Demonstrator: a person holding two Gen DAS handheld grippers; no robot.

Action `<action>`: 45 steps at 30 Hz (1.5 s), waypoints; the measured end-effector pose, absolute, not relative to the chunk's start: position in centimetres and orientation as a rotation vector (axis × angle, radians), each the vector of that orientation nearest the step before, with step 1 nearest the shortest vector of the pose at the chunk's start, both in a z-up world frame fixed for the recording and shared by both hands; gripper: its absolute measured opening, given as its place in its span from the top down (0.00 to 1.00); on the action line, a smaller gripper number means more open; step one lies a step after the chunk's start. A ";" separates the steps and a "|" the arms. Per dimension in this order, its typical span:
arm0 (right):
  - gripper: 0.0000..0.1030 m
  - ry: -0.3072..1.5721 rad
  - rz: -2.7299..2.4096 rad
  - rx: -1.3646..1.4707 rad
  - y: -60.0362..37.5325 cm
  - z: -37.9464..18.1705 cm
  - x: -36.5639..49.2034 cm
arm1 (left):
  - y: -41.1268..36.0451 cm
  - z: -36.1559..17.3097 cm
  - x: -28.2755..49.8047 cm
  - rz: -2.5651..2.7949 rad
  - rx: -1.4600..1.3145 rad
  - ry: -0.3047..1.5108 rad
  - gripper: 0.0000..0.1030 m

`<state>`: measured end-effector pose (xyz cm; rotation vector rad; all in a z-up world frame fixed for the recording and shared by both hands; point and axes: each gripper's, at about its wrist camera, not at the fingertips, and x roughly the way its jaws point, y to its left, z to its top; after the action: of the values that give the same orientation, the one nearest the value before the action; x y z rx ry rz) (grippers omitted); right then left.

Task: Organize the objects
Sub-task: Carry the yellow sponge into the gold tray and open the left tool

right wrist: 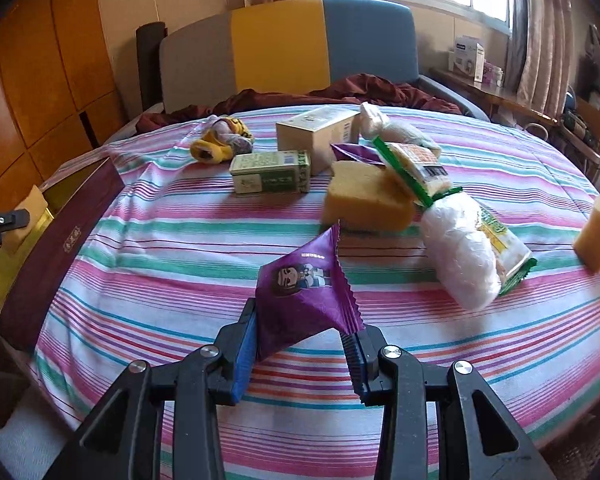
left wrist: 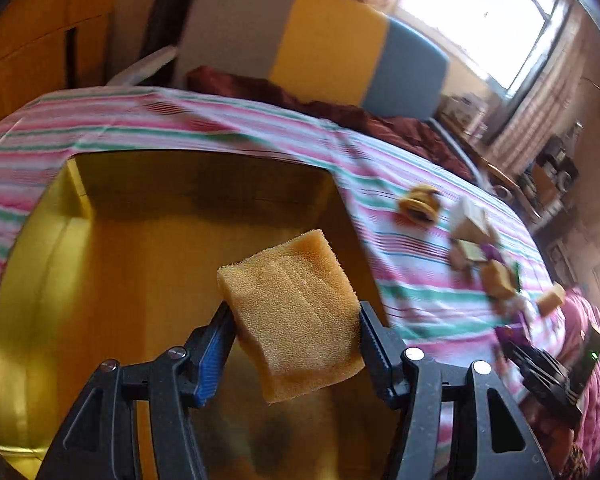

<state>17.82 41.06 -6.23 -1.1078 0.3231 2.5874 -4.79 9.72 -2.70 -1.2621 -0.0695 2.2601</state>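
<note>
My left gripper (left wrist: 295,314) is shut on a yellow sponge (left wrist: 288,276), holding it above the gold inside of an open box (left wrist: 140,260). From the right wrist view this box (right wrist: 48,256) is maroon outside and sits at the bed's left edge, with the left gripper (right wrist: 4,220) and its sponge (right wrist: 34,200) over it. My right gripper (right wrist: 304,324) is shut on a purple snack packet (right wrist: 304,280), lifted off the striped sheet (right wrist: 172,264). It also shows low at the right edge of the left wrist view, right gripper (left wrist: 540,364).
On the sheet lie a big sponge (right wrist: 364,200), a small sponge (right wrist: 598,232) at the far right, a green tin (right wrist: 272,176), a cream carton (right wrist: 316,132), white wrapped packs (right wrist: 464,252), another purple packet (right wrist: 356,154) and a yellow cloth bundle (right wrist: 220,140). A headboard (right wrist: 280,48) stands behind.
</note>
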 end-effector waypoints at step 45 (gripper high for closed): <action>0.61 0.346 2.882 -1.029 29.5 -0.3 12.4 | 0.7 -5.1 -18.2 2.452 -1.525 -0.286 0.21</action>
<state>12.35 29.46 -0.32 -1.0287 0.3461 2.8821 -18.17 0.74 -5.07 -1.5254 -0.2858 2.4520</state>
